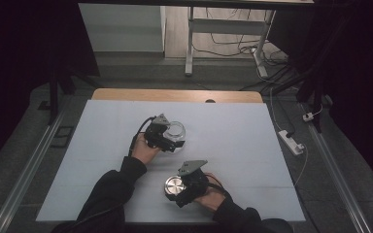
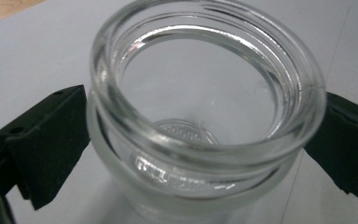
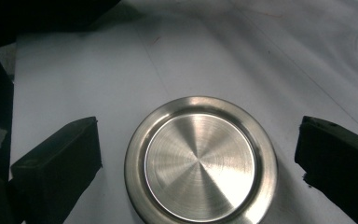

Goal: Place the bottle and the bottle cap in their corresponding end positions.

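A clear glass jar (image 1: 178,131) stands upright and lidless on the white board (image 1: 238,141), left of its middle. My left gripper (image 1: 173,140) is shut on the jar (image 2: 205,107); both black pads (image 2: 51,140) press against its sides just under the threaded rim. A round brushed-steel lid (image 1: 173,185) lies flat near the board's front edge. My right gripper (image 1: 176,188) is open around the lid (image 3: 200,161), one pad (image 3: 60,163) on each side with a gap to the metal.
The board covers a wooden table whose back edge (image 1: 175,94) shows. A white power strip (image 1: 291,141) and cables lie on the floor at the right. White desk legs (image 1: 190,43) stand beyond the table. Metal rails (image 1: 34,160) run along both sides.
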